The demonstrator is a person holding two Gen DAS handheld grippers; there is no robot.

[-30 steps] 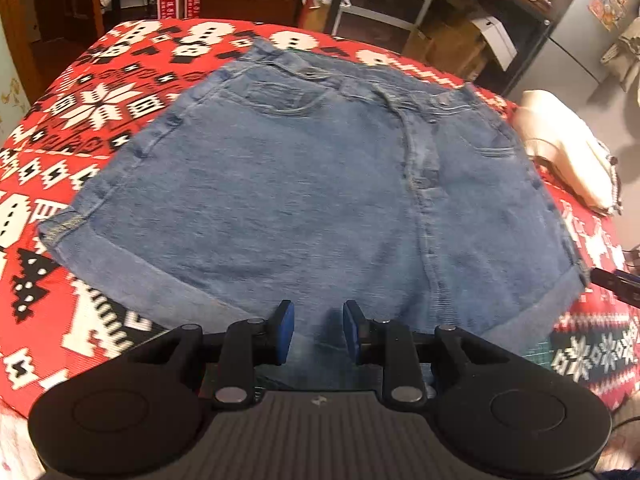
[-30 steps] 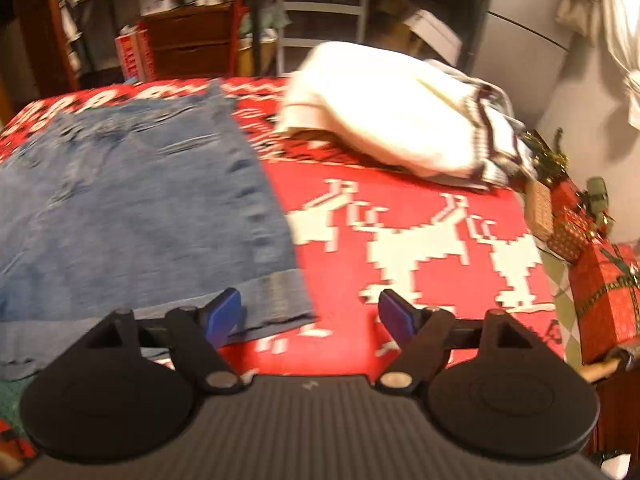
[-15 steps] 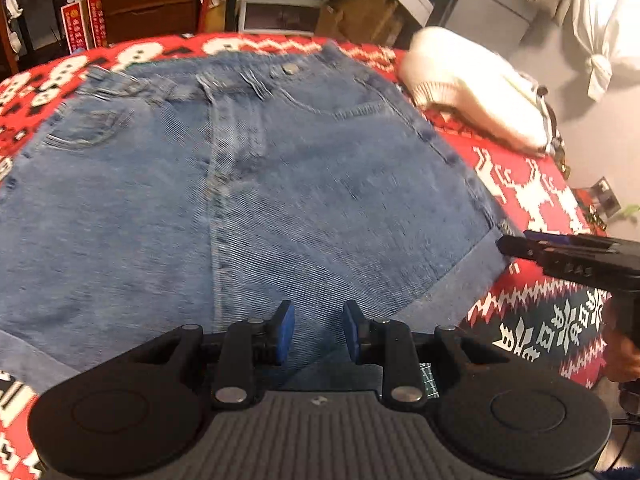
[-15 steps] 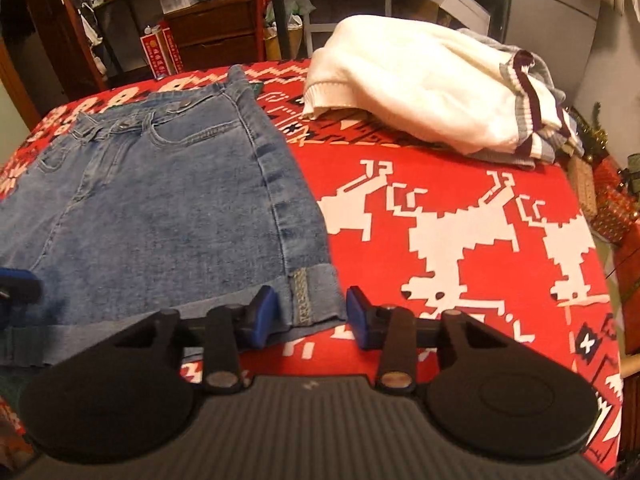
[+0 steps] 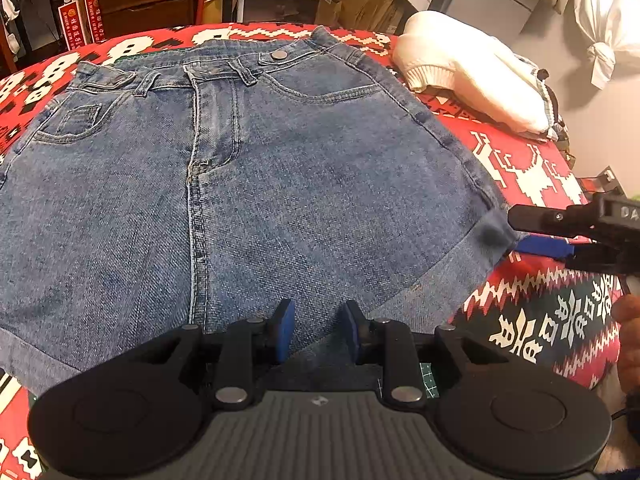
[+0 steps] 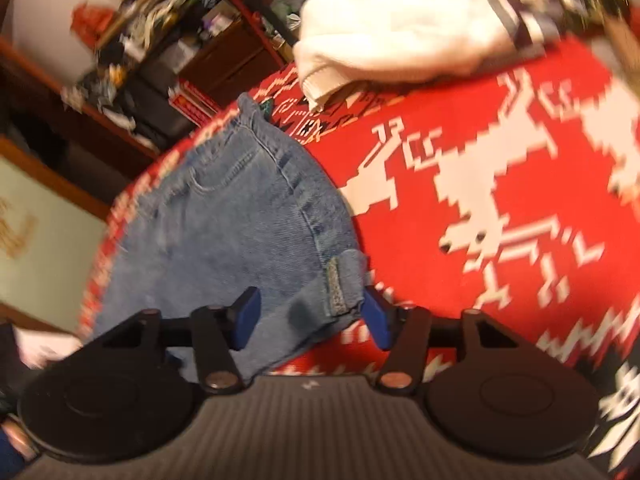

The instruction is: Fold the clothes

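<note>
I had one pair of denim shorts [image 5: 256, 184] lying flat and face up on the red patterned blanket [image 5: 532, 176], waistband at the far side and both rolled hems at the near edge. They showed no fold that I could see.

My right gripper [image 6: 310, 316] sat at the near right corner of the shorts, turned on its side, with its jaws spread and the rolled cuff [image 6: 344, 280] lying between the two blue pads. The pads did not press the cloth, so I judged this the moment of taking hold of that corner before a fold. The right view was blurred, so I could not tell how deep the cuff sat between the fingers.

My left gripper [image 5: 316, 330] hovered low over the near hem around the middle of the shorts, jaws parted with a gap and pinching nothing.

The next move, as I judged it, called for closing the right jaws on the cuff through both layers, then carrying that side leftward over the other leg.

Counted: one pair of shorts, one blanket, two grippers, and one folded white sweater [image 5: 468, 72] at the far right, apart from the shorts.
</note>
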